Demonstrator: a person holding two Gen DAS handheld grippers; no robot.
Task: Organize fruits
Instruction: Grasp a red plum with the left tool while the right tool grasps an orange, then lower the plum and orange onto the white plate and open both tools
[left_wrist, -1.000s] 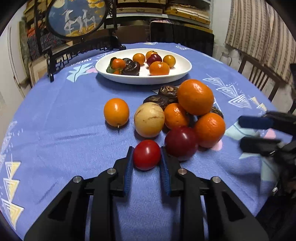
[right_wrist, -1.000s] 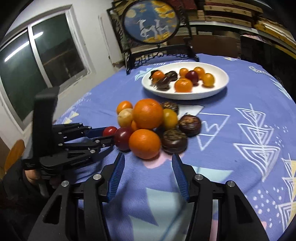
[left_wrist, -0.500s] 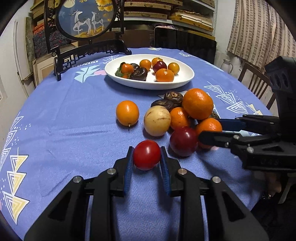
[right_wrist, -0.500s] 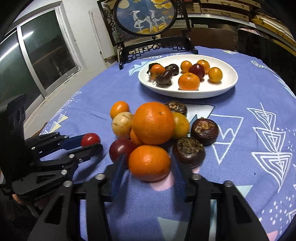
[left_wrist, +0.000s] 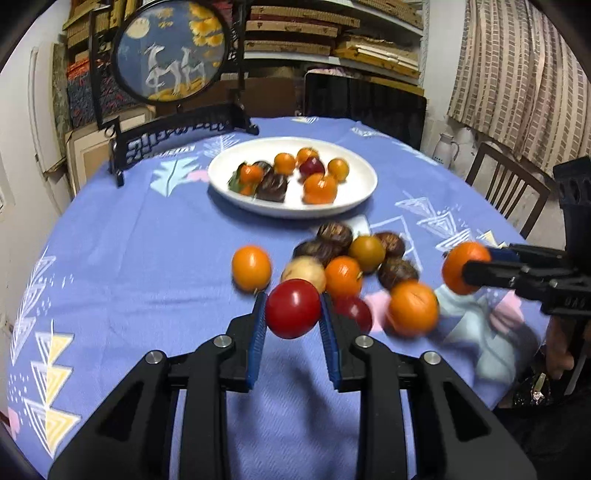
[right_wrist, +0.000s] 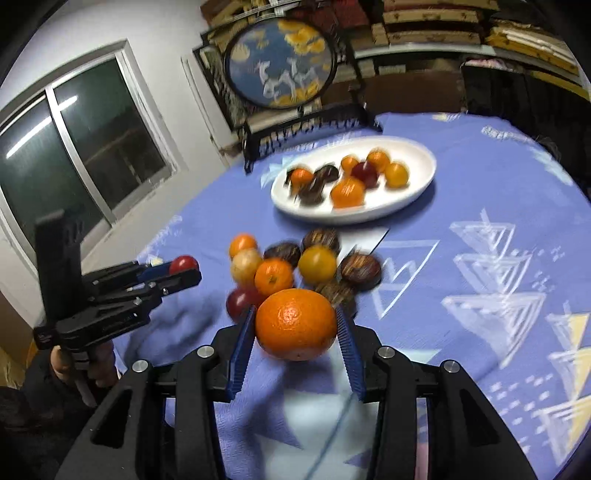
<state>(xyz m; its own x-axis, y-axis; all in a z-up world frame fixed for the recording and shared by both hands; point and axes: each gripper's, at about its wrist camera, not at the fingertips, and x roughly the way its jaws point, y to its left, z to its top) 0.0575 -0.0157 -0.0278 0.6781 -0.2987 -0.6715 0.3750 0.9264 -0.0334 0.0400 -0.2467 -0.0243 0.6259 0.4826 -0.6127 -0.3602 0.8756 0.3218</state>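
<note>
Since the earlier frames, both tools have come up off the tabletop with fruit in them, and the right one, which stood open in front of the pile, has closed on an orange. Now the left tool is clamped tight on a red tomato, its blue pads pressing both sides, with the fruit held clear of the blue patterned cloth. Across from it, the right tool grips a large orange between its pads, the jaws only part way in because the fruit is wide; the orange hangs above the cloth in front of the pile. On the tabletop between the tools and the white plate sits the loose pile: small oranges, a pale yellow fruit, a dark red plum and several dark brown wrinkled fruits, touching one another, with one small orange just apart on the left. On the plate, farther back, lie more small oranges, a plum and dark fruits.
</note>
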